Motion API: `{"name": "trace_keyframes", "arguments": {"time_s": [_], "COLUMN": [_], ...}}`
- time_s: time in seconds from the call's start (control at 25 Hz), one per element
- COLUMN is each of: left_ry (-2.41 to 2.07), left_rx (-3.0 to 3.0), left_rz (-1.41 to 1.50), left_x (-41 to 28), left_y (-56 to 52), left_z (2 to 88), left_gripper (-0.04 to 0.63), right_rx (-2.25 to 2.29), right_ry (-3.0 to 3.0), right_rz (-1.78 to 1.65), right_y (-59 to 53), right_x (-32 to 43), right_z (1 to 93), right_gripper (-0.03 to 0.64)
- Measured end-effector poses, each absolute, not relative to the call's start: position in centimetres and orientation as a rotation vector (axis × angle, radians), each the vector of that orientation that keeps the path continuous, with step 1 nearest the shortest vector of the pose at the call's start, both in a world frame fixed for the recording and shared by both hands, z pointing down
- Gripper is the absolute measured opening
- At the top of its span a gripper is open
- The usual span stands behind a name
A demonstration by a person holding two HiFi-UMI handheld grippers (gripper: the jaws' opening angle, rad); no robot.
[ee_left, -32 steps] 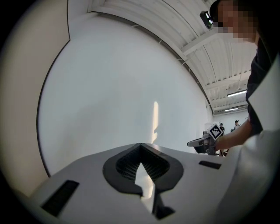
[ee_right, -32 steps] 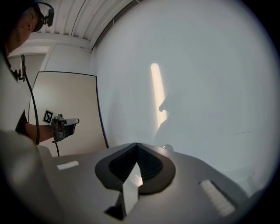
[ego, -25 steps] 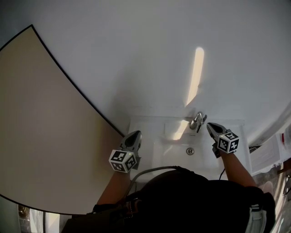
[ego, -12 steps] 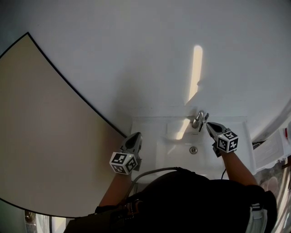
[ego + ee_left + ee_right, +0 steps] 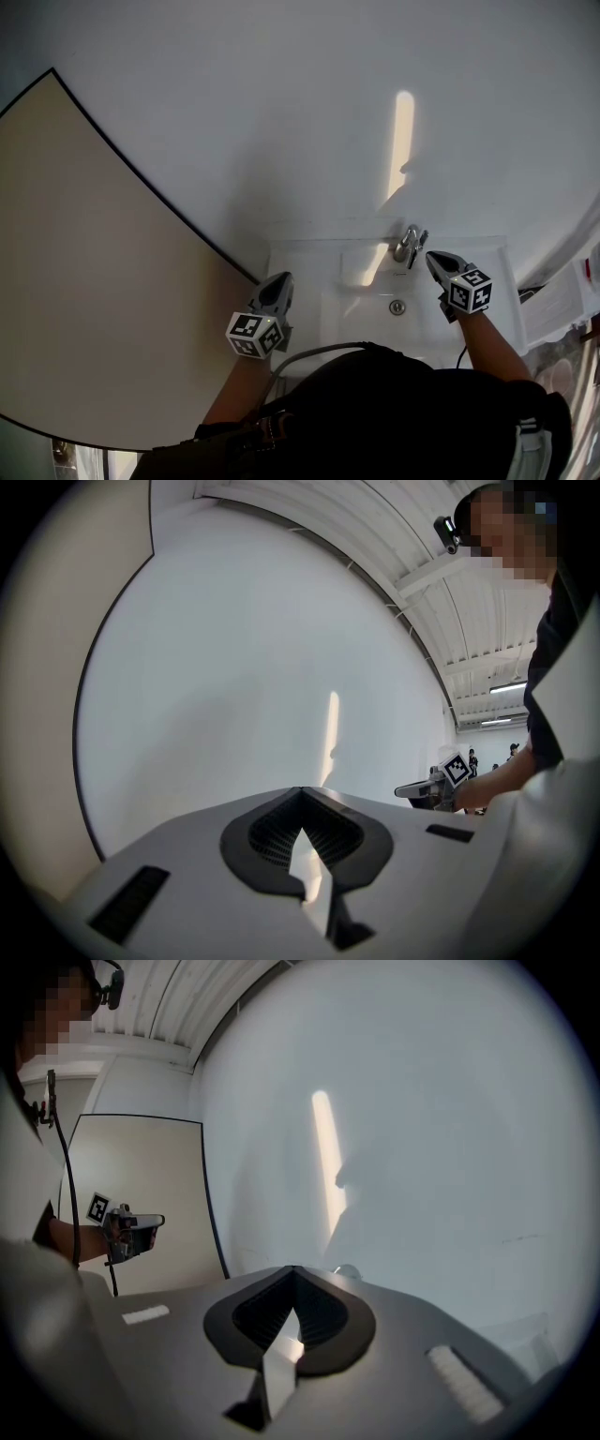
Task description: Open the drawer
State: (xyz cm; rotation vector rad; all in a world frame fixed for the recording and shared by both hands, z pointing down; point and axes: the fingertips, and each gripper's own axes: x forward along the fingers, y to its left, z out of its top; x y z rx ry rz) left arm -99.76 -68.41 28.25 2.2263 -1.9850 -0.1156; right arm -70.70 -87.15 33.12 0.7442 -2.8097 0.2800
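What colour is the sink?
The sink is white; the head view shows it best.

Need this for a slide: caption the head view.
Person holds shut, empty left claw and right claw at a white sink, right near the tap.

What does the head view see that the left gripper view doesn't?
Only the head view shows the white sink, its faucet and the drain. Only the left gripper view shows the ribbed ceiling and, close up, the left gripper with its jaws shut on nothing. Both show the right gripper, the white wall with its bright streak of light, and the beige panel.
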Motion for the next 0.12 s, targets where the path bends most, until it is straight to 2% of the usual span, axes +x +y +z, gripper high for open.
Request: {"name": "trace_keyframes", "arguments": {"time_s": [0.12], "left_ry": [-1.979], "left_rx": [2.230], "left_rz": [-0.116], "left_x": [-99.72], "left_y": [-68.56], "left_z": [28.41], "left_gripper": [0.000], "right_rx": [0.741], "right_ry": [-2.807], "right_rz": [0.280], "right_y": [-87.15], "right_x": [-70.73], "right_z": [33.32], "right_gripper": [0.000]}}
